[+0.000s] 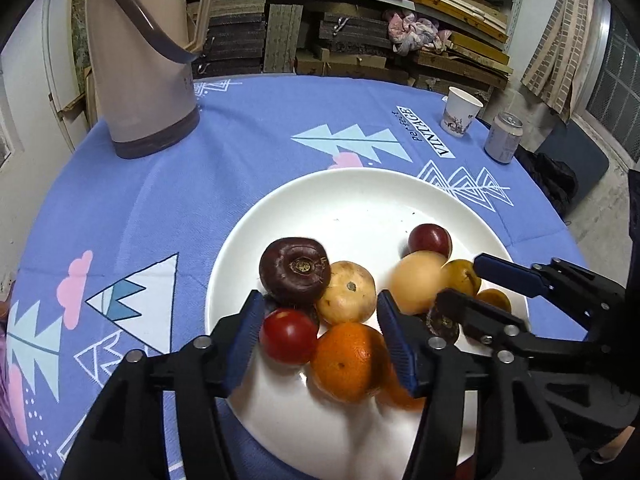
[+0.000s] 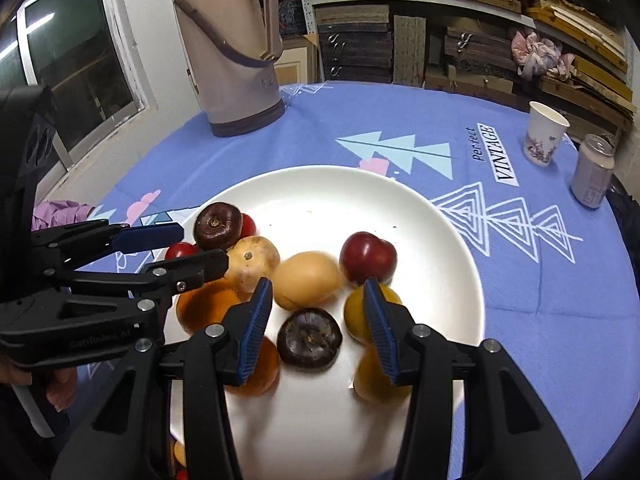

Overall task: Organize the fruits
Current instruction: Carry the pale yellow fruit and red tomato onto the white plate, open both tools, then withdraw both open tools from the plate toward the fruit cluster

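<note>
Left gripper point(image 1: 320, 344): open, orange point(image 1: 346, 362) loose between pads.
Right gripper point(image 2: 318, 326): open over dark fruit point(image 2: 309, 339).
Plate point(image 2: 400, 200): far half bare.

White plate point(image 2: 440, 216) on a periwinkle-blue tablecloth point(image 2: 540, 280) printed with pale-blue trees, pink clouds and white-line triangles. On it: a bright orange point(image 1: 346, 362), a red tomato point(image 1: 288, 335), a dark purple fruit point(image 1: 294, 271) and a tan speckled one point(image 1: 347, 298). Beige flask point(image 1: 140, 60), brown-banded; black grippers, blue pads point(image 1: 244, 344).
</note>
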Demonstrator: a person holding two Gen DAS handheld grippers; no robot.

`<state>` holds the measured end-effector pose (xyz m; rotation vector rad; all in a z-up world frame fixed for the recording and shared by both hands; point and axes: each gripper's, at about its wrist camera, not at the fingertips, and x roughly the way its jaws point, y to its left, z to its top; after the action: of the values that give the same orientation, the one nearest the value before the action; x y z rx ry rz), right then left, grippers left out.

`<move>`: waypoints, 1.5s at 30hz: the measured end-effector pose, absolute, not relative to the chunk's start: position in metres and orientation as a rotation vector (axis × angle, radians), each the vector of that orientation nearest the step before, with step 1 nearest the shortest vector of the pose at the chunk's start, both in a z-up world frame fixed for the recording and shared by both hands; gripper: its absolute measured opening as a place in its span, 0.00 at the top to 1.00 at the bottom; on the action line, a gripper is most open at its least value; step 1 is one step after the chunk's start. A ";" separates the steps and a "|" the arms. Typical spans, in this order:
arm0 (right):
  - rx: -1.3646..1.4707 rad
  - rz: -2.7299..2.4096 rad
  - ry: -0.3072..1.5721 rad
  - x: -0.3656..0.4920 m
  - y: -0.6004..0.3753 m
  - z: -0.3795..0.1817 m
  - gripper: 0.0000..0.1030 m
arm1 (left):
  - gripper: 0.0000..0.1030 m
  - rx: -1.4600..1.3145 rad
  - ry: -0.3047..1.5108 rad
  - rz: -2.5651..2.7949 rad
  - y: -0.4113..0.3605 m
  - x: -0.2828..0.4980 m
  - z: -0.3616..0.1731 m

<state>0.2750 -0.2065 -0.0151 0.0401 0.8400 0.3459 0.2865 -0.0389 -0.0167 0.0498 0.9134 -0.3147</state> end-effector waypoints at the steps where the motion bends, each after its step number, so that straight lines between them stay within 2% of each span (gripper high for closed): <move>1: 0.043 0.346 0.837 0.271 -0.209 -0.014 0.54 | 0.42 0.048 0.909 -0.321 -0.039 0.284 -0.015; 6: 0.046 0.335 0.826 0.251 -0.215 -0.008 0.49 | 0.41 0.060 0.896 -0.328 -0.040 0.268 -0.008; 8: 0.048 0.327 0.817 0.241 -0.219 -0.006 0.44 | 0.28 0.054 0.892 -0.322 -0.039 0.262 -0.006; 11: 0.042 0.324 0.816 0.224 -0.224 -0.004 0.42 | 0.24 0.044 0.870 -0.313 -0.034 0.248 0.000; 13: 0.030 0.302 0.808 0.211 -0.228 -0.004 0.33 | 0.23 0.041 0.864 -0.311 -0.031 0.240 0.002; 21: 0.045 0.292 0.831 0.170 -0.242 -0.010 0.33 | 0.22 0.049 0.865 -0.311 -0.024 0.211 0.005; 26: 0.032 0.315 0.844 0.146 -0.238 -0.017 0.33 | 0.17 0.038 0.858 -0.310 -0.017 0.192 0.004; 31: 0.008 0.349 0.855 0.132 -0.226 -0.026 0.33 | 0.17 0.060 0.885 -0.325 -0.017 0.173 -0.011; 34: 0.003 0.373 0.871 0.128 -0.217 -0.031 0.37 | 0.17 0.067 0.903 -0.324 -0.014 0.162 -0.020; 45: 0.002 0.392 0.876 0.120 -0.204 -0.033 0.38 | 0.17 0.014 0.967 -0.305 0.012 0.140 -0.042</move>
<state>0.1202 -0.2044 -0.0327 0.0019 0.8759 0.3924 0.1401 0.0116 -0.0422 0.0143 0.9668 -0.3052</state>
